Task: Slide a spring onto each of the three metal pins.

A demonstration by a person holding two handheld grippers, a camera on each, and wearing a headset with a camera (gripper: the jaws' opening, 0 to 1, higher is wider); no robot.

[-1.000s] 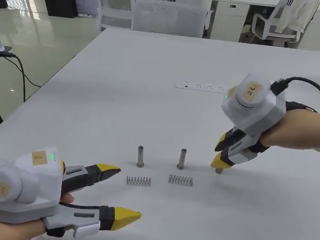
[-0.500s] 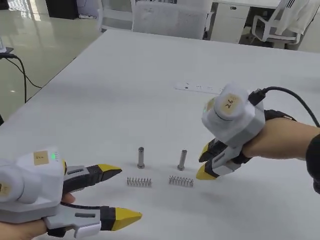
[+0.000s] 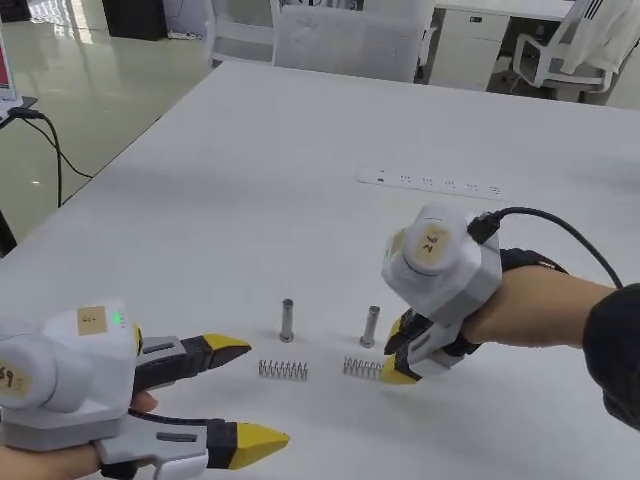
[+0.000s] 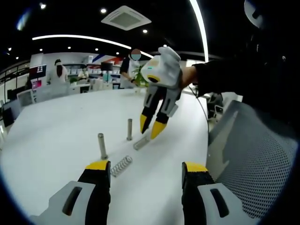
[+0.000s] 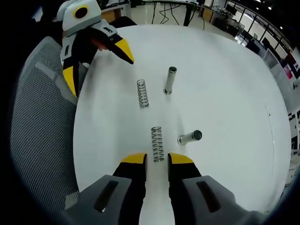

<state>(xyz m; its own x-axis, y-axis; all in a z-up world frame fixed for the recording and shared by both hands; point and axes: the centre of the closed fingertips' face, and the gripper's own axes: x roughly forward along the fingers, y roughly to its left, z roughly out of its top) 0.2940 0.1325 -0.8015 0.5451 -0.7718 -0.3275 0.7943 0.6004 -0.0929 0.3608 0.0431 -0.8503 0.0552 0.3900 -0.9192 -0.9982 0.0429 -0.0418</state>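
Two metal pins stand upright on the white table, a left pin [image 3: 287, 320] [image 4: 101, 145] [image 5: 169, 79] and a right pin [image 3: 371, 327] [image 4: 129, 129] [image 5: 190, 137]. In front of each lies a spring: the left spring [image 3: 283, 370] [image 4: 122, 165] [image 5: 142, 93] and the right spring [image 3: 362, 368] [image 4: 140, 142] [image 5: 157, 143]. My right gripper [image 3: 397, 362] [image 4: 151, 127] [image 5: 158, 159] is open by a narrow gap, its tips straddling the right spring's near end. My left gripper [image 3: 250, 392] [image 4: 146, 167] [image 5: 96, 68] hangs wide open, short of the left spring, holding nothing.
A white power strip [image 3: 430, 183] lies farther back on the table [image 3: 250, 180]. The right gripper's black cable [image 3: 545, 225] trails over the person's sleeve. Office chairs [image 3: 345, 35] stand beyond the far edge. A grey mesh chair [image 4: 253, 154] is close behind the near edge.
My right gripper has moved left and nearer, from a spot right of the right pin to the right spring's end. The left gripper has stayed put, still open.
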